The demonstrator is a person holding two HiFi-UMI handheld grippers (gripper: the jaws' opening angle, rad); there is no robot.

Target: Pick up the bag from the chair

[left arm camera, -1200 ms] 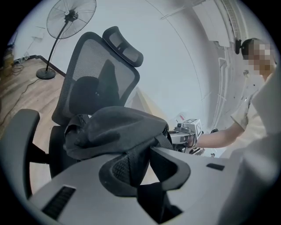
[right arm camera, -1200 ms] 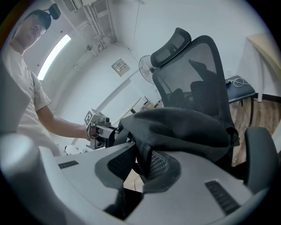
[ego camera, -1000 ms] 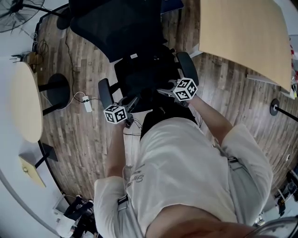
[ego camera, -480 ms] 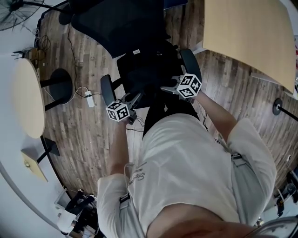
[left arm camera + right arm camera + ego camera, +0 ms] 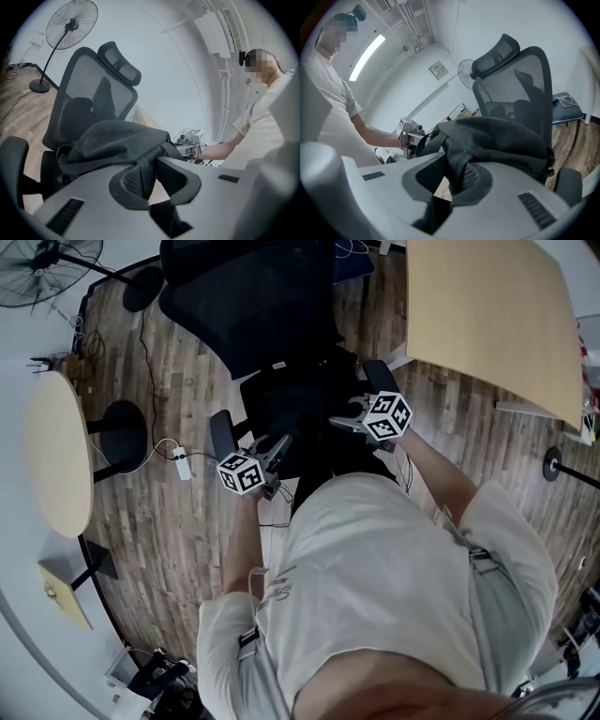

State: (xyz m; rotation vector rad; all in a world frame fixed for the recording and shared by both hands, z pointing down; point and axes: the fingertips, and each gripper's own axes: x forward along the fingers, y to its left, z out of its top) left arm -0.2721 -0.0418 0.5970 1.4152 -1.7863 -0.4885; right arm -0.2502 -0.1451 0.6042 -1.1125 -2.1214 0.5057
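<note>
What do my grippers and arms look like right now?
The left gripper and right gripper each have broad light-grey jaws with dark textured pads and a white cube of black square markers. The arms are bare below the short sleeves of a white shirt. The left gripper's jaws have just been closing, with bag fabric between them.

Office-type workroom, maybe a lab. A mesh office chair [image 5: 248,301] with headrest and armrests stands on a wood-plank floor [image 5: 169,540]. There's a big light-wood desk top [image 5: 487,315] on one side and a rounded table [image 5: 56,456] on the other. A power strip [image 5: 182,463] and its cable lie loose on the floor, and a pedestal fan [image 5: 42,263] stands in the corner. Plain white walls, a ceiling strip light [image 5: 368,56], a small wall panel [image 5: 437,70] (print too small to read).
</note>
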